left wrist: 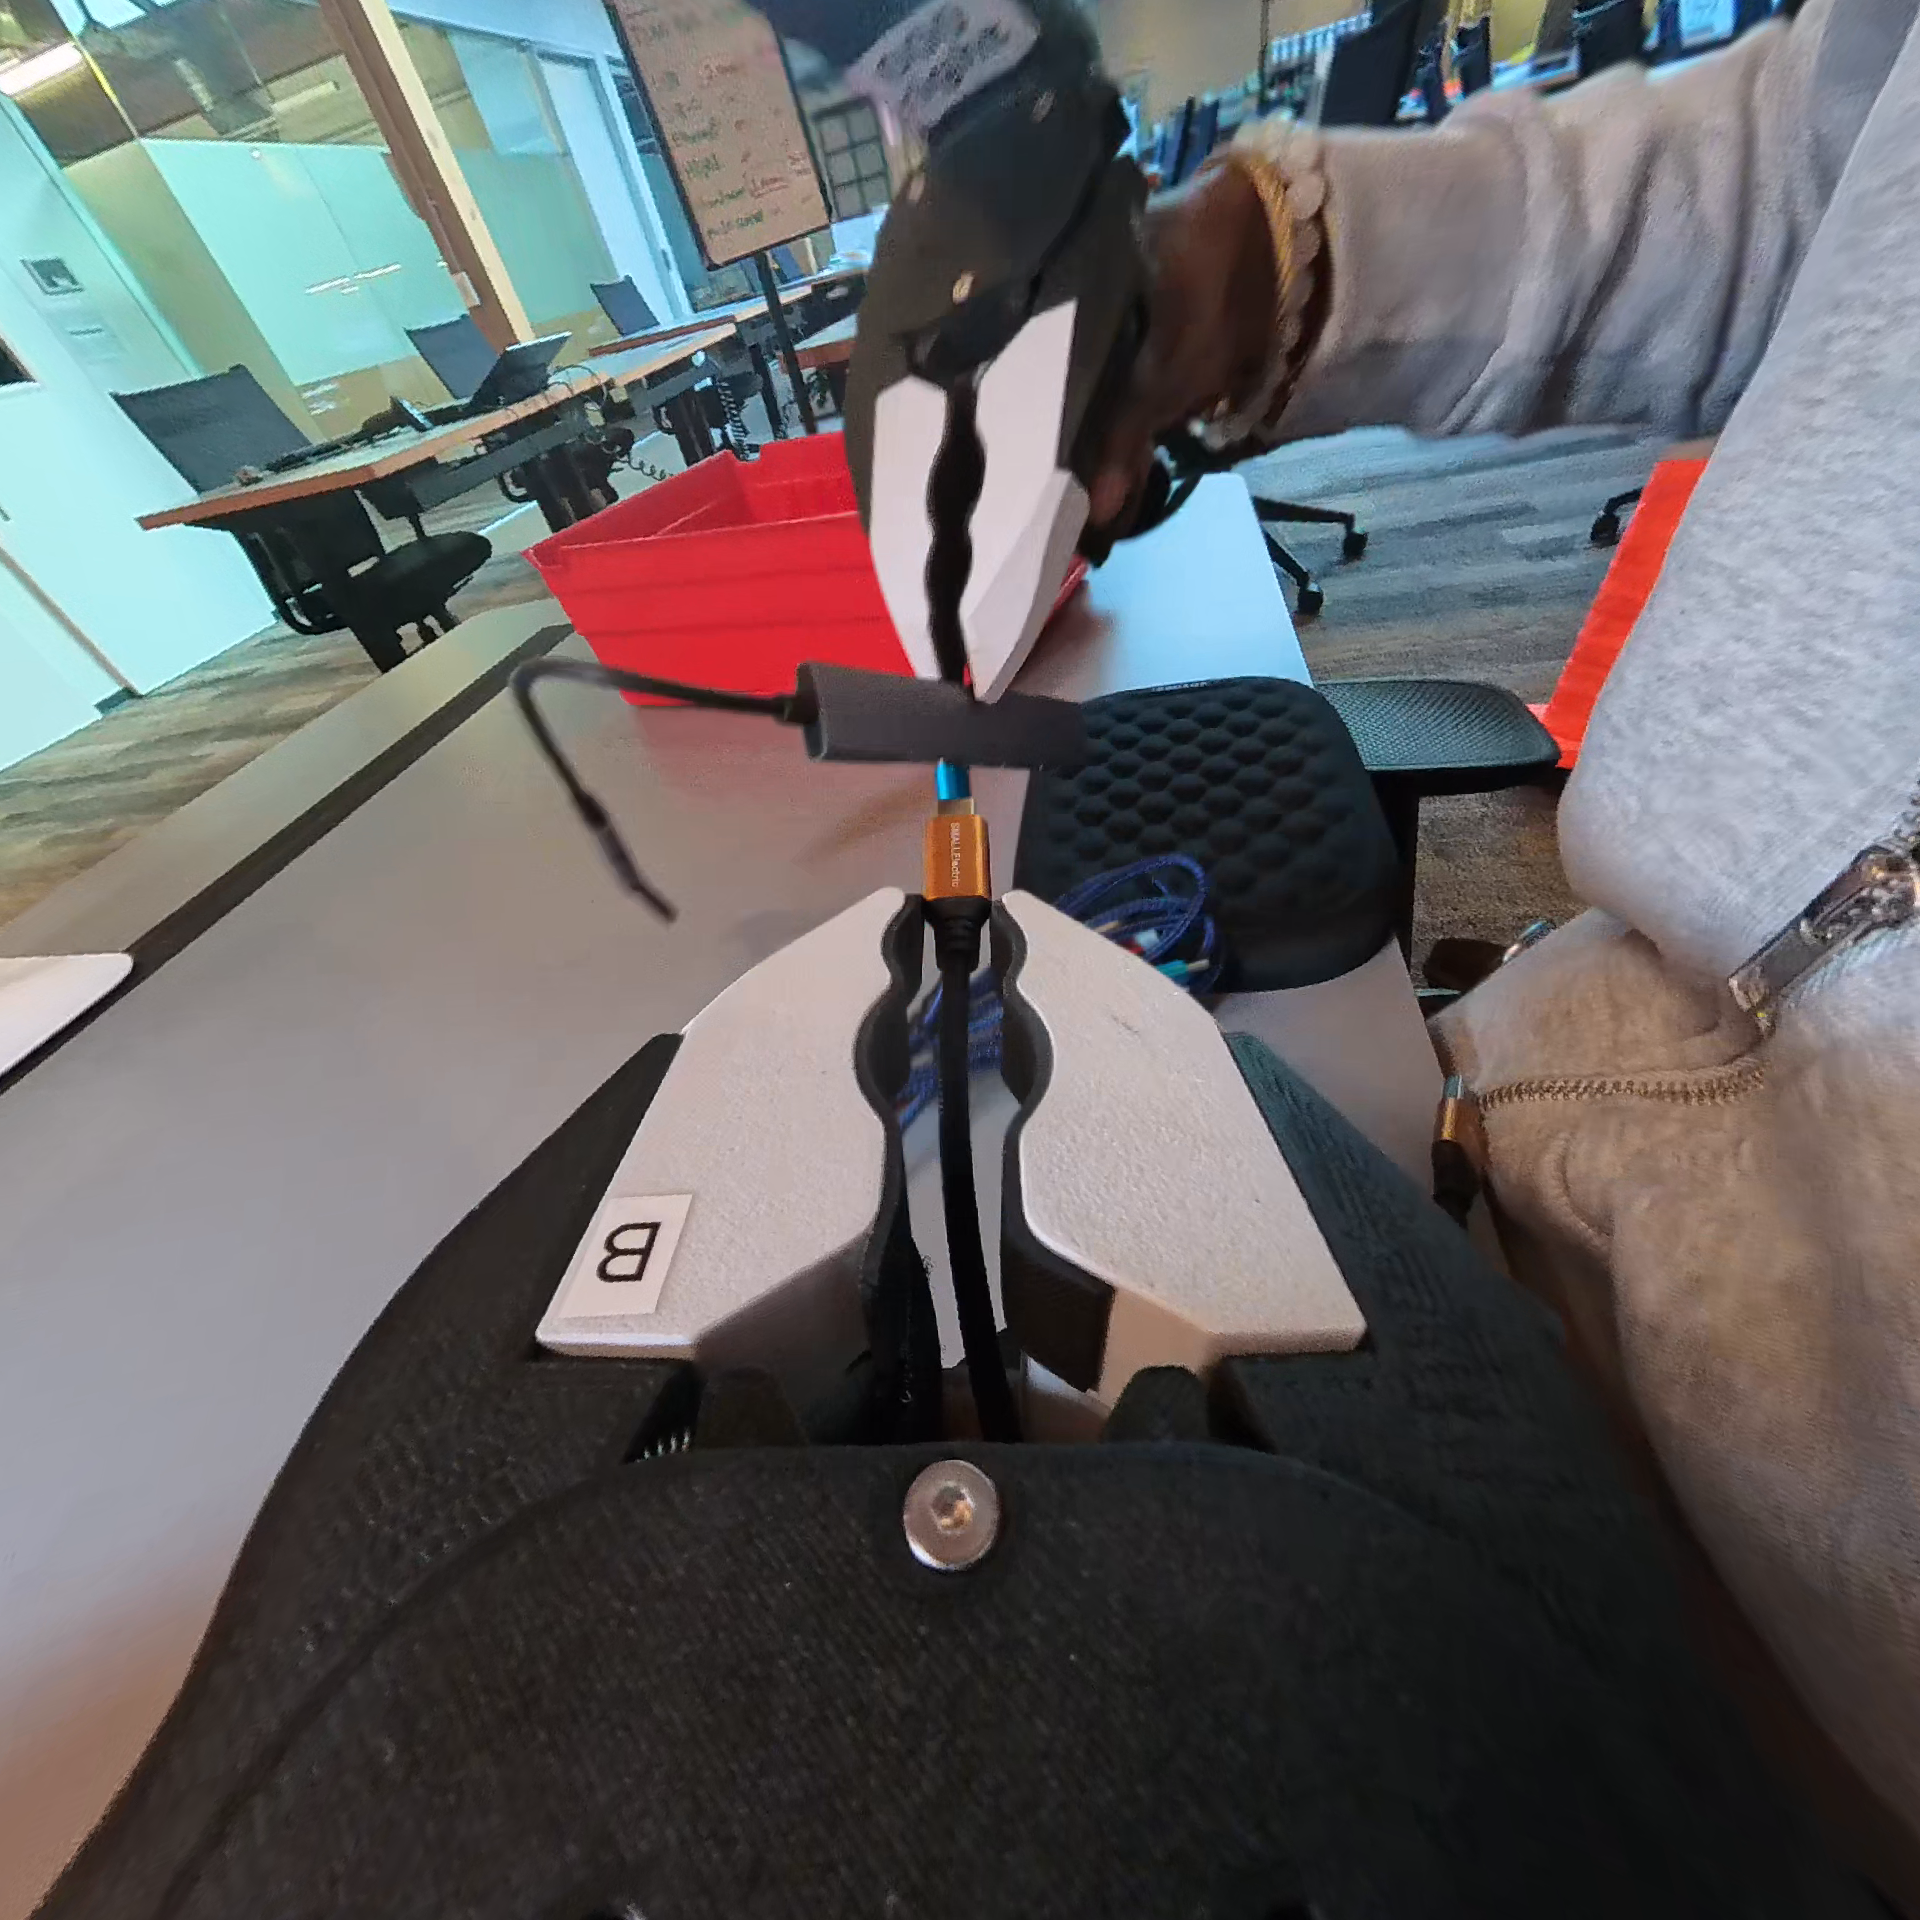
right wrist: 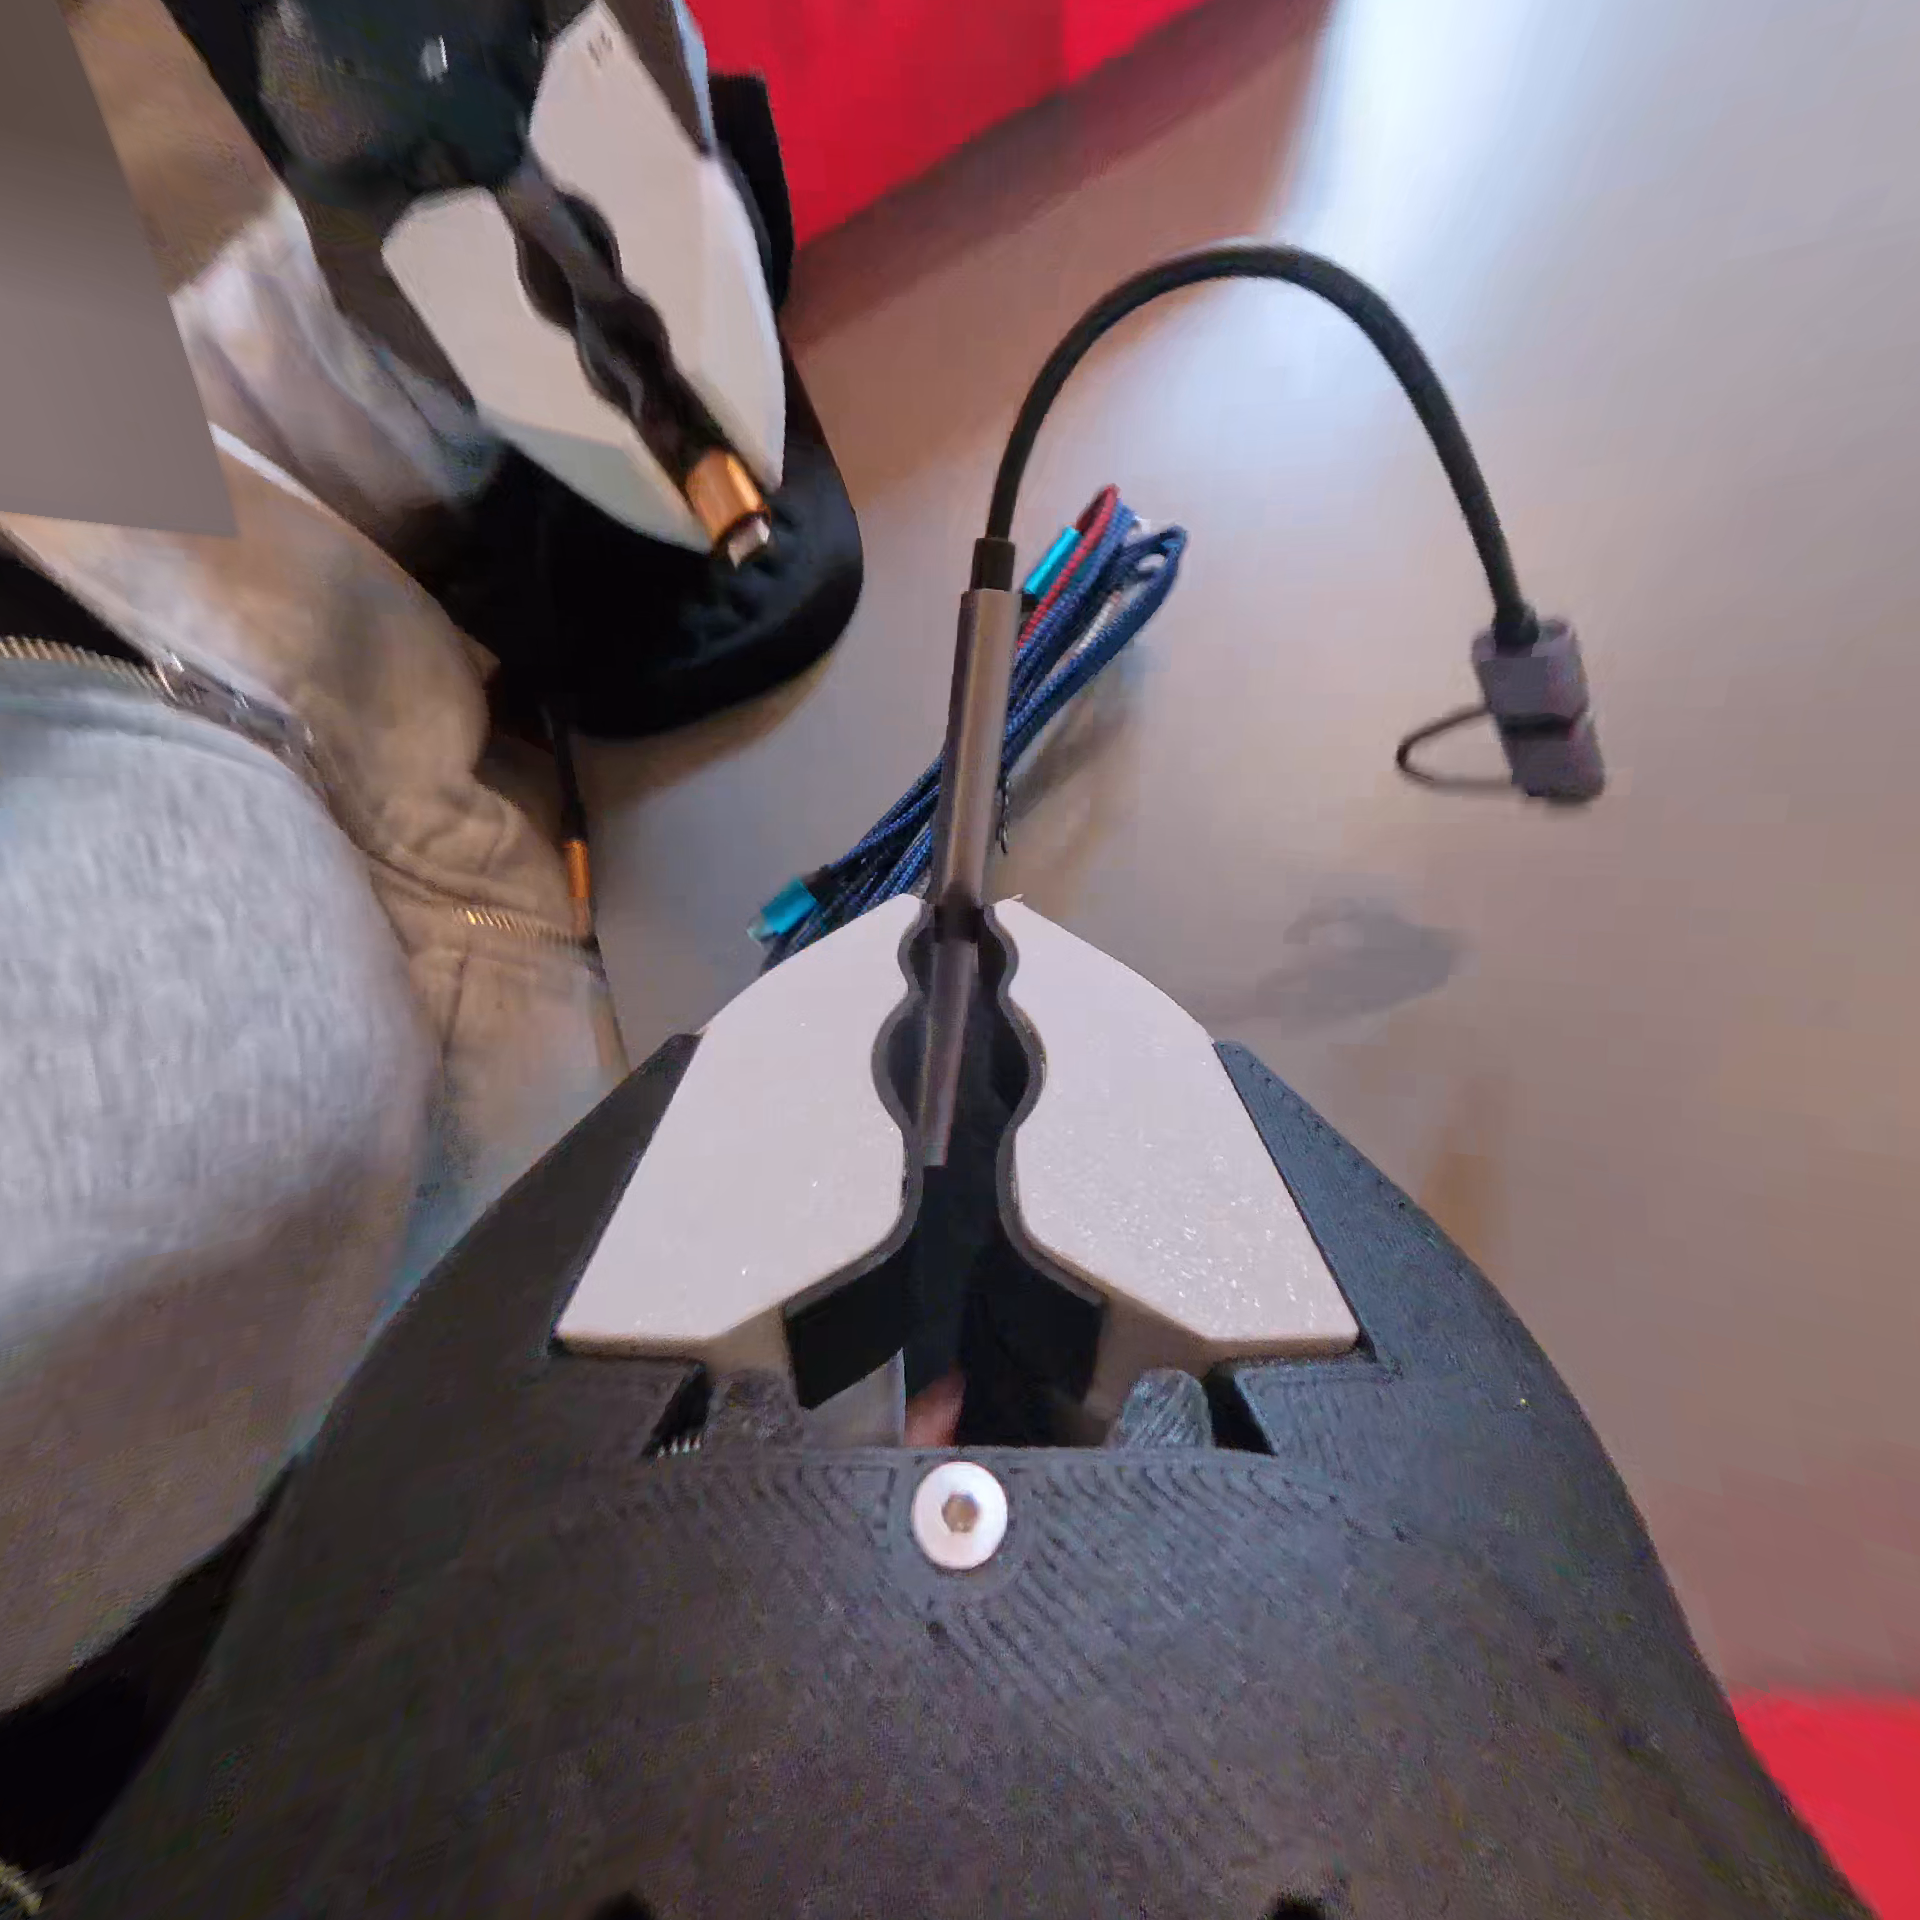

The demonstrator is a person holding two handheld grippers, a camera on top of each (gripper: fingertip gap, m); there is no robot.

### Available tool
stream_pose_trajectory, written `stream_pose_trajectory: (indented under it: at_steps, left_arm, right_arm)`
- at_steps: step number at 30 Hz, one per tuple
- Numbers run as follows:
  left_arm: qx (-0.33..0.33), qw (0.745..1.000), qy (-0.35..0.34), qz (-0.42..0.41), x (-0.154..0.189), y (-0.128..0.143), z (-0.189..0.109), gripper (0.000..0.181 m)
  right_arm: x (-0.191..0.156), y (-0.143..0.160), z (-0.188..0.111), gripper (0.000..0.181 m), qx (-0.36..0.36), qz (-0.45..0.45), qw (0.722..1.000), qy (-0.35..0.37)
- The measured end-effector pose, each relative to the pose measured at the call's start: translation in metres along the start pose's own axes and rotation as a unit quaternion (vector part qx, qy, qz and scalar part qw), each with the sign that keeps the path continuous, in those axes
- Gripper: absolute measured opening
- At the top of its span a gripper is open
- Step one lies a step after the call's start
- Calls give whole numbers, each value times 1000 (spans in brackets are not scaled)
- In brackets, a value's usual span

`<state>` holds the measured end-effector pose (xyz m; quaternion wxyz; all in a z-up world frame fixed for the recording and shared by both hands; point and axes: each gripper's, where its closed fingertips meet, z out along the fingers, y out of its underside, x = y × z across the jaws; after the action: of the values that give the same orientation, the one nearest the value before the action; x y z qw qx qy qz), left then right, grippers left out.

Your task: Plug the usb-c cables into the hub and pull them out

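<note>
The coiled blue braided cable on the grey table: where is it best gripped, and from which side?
Probably by the light-blue metal plug shell sticking out of the coiled blue braided cable, coming from above and pinching across its width. The shell is rigid and lies free on the grey table; the braid is soft and looped.
</note>
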<state>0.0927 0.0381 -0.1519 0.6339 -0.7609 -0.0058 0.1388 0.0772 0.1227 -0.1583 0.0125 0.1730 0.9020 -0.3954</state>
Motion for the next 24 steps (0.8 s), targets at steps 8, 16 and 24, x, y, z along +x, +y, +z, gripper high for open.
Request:
stream_pose_trajectory:
  at_steps: [8,16,24]
  left_arm:
    - [-6,1000,9,7,4,1,2,12]
    - [-16,1000,9,9,5,4,3,12]
    - [-15,1000,3,5,3,3,3,12]
  right_arm:
    - [-28,39,18,8,-90,-130,985,70]
    - [-28,45,31,10,-121,-148,979,70]
    - [-18,44,38,9,-79,-87,991,58]
